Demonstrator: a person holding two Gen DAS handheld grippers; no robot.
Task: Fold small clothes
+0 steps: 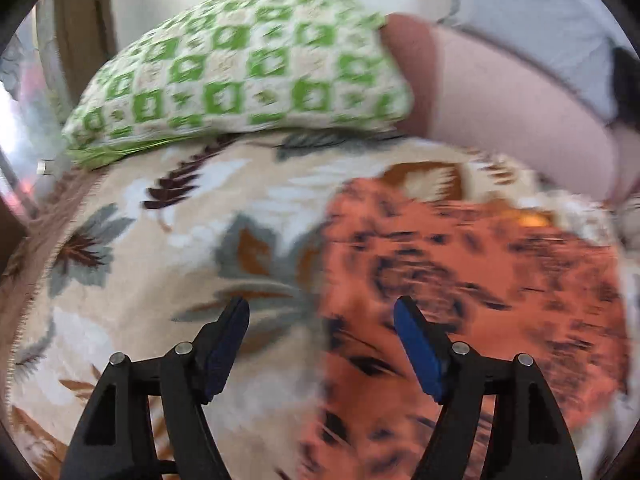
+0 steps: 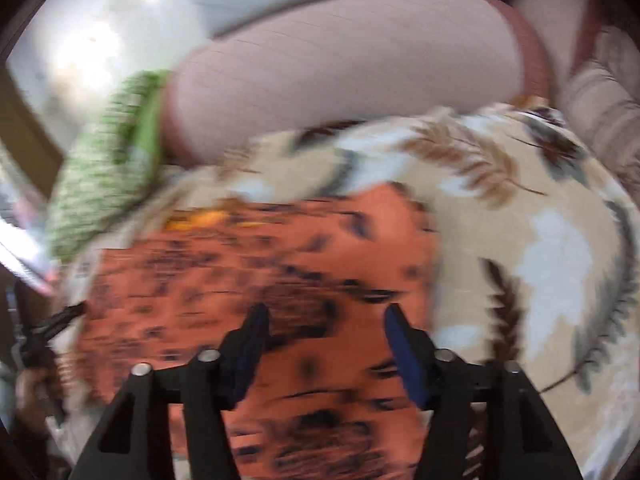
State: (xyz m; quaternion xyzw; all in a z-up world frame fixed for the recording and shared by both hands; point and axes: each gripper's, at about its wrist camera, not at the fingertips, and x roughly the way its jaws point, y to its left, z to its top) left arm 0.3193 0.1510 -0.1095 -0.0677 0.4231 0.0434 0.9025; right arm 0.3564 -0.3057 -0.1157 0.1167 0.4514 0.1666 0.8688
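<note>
Cloth, orange with dark marks, lies spread flat on a leaf-patterned blanket. Above the cloth's left edge the left claw hangs with its jaws wide apart and nothing between them. The right claw hangs over the cloth's middle, likewise gaping and empty. Beyond the cloth a green checked pillow rests on the blanket, with a pink cushion beside it. Both views are blurred.
</note>
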